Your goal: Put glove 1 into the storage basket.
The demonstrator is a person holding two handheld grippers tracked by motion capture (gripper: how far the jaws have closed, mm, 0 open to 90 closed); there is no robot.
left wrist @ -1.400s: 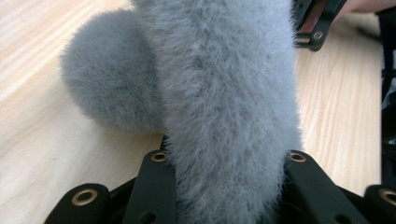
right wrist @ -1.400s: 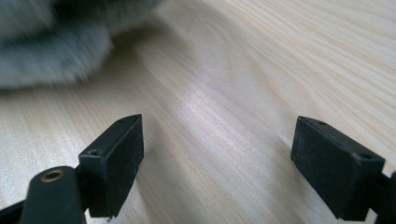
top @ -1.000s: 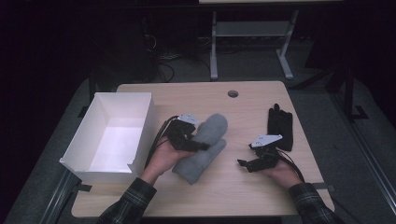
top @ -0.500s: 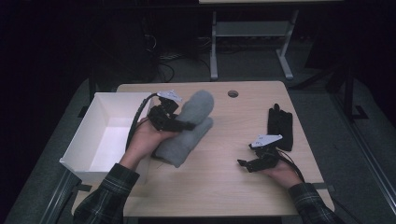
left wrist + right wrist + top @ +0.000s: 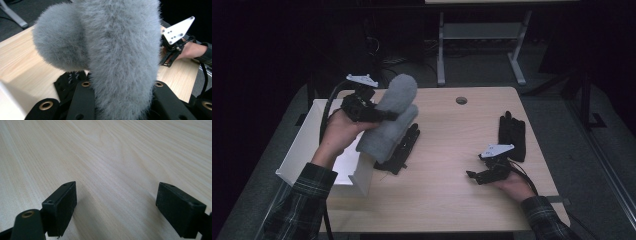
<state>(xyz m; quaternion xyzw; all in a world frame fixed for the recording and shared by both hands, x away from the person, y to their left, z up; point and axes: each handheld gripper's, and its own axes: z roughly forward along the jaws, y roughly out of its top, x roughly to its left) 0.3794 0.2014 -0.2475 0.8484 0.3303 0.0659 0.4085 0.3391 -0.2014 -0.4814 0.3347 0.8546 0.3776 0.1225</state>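
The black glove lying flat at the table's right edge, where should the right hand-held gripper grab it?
Probably at the cuff end of the black glove, nearest the open right hand-held gripper. It lies flat, fingers pointing away, so come from above and pinch across the cuff.

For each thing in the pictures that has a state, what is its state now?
Grey mitten: gripped, lifted off the table.
Left gripper: shut on the grey mitten.
Right gripper: open, holding nothing.
White box: open-topped.
Black glove at centre: lying flat.
Black glove on the right: lying flat.

Dim room, lit tabletop, soft focus
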